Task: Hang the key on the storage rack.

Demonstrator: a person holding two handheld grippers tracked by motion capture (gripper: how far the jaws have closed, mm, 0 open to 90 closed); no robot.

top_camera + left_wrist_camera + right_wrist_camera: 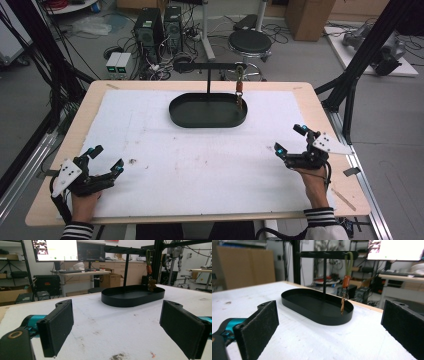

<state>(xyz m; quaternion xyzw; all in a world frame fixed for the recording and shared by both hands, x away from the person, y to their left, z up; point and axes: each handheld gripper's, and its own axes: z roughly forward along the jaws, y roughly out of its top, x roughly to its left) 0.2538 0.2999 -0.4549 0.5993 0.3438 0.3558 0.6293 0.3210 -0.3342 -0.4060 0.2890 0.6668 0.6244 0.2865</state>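
A black oval tray sits at the far middle of the white mat. From its middle rises a black T-shaped stand. A keychain with a green loop, an orange tab and a brown charm hangs from the stand's right end, over the tray. My left gripper rests open at the near left of the mat, holding nothing. My right gripper is open at the near right, also holding nothing.
The white mat covers most of the wooden table. Small dark specks lie on the mat near the left gripper. Black frame posts stand beside the table's right and left sides. Computers, a stool and cables are on the floor behind.
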